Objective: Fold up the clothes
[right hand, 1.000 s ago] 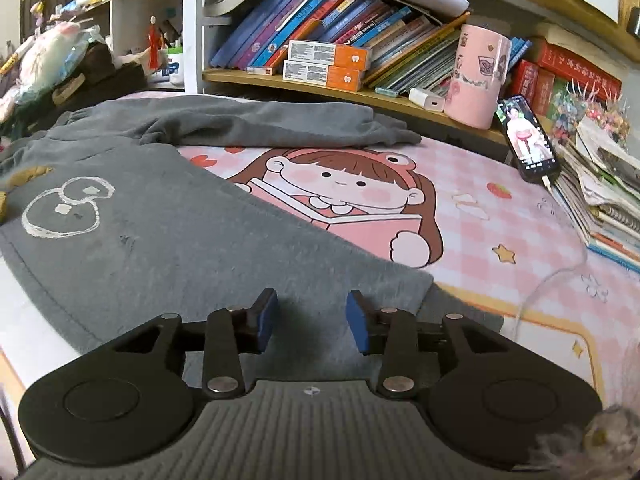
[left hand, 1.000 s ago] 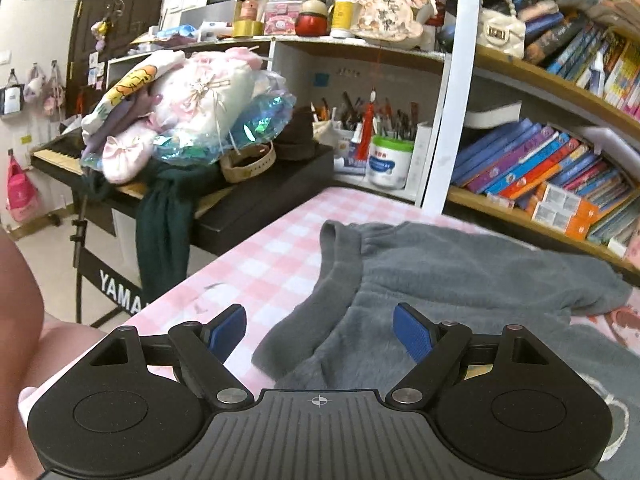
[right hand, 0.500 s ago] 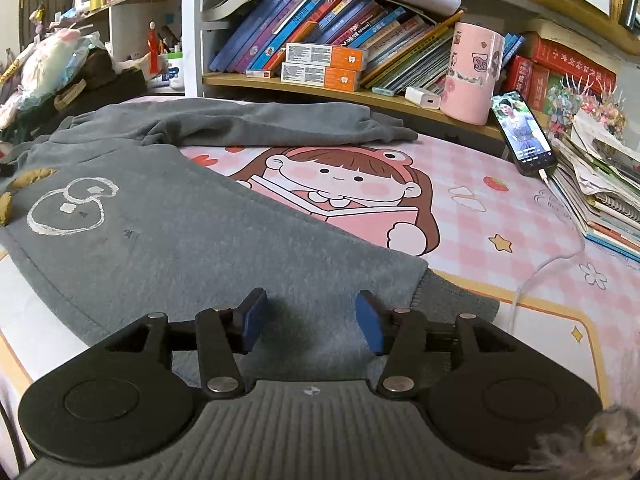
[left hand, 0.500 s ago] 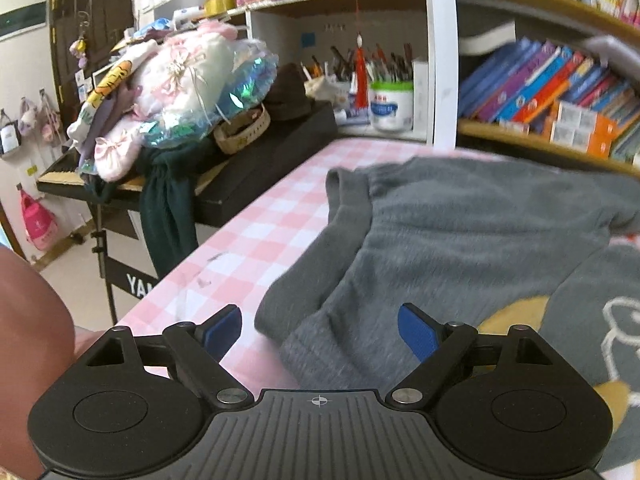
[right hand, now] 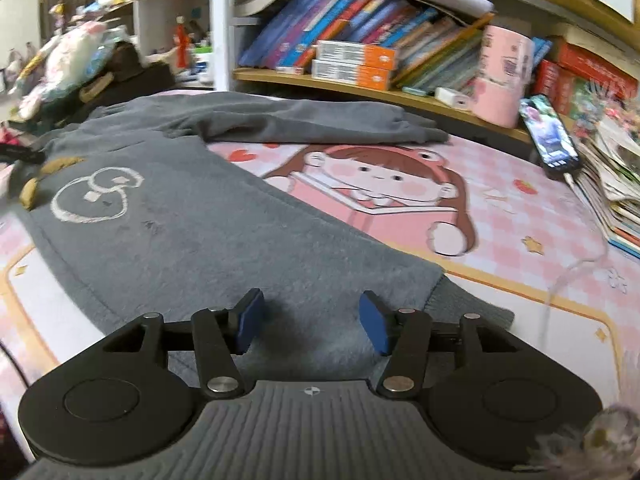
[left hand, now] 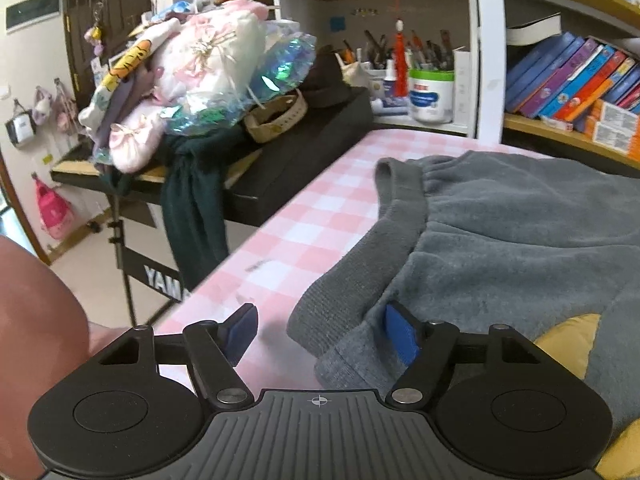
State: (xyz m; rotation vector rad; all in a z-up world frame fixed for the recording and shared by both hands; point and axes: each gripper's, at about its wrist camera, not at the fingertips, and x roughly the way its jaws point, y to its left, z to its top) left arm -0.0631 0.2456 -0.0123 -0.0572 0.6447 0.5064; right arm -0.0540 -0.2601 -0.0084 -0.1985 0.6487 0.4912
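A grey fleece sweatshirt (right hand: 208,232) with a white outline print lies spread on the pink checked table cover (right hand: 520,216). Its ribbed waistband (left hand: 360,264) curls up in the left wrist view, beside a yellow patch (left hand: 568,340). My left gripper (left hand: 322,334) is open, low over the table, with the waistband corner between its blue pads (left hand: 402,338). My right gripper (right hand: 310,320) is open just above the sweatshirt body near its ribbed cuff (right hand: 472,304). One sleeve (right hand: 312,120) lies folded across the far side.
A bookshelf (right hand: 360,52) runs along the back, with a pink cup (right hand: 504,76), a phone (right hand: 550,132) and a paper stack (right hand: 612,184) at the right. A keyboard piled with plush toys (left hand: 192,92) stands left of the table edge. A charging cable (right hand: 568,276) lies on the cover.
My left gripper moved forward and down, so the waistband corner now sits between its pads. My right gripper opened wider and shifted slightly over the sweatshirt.
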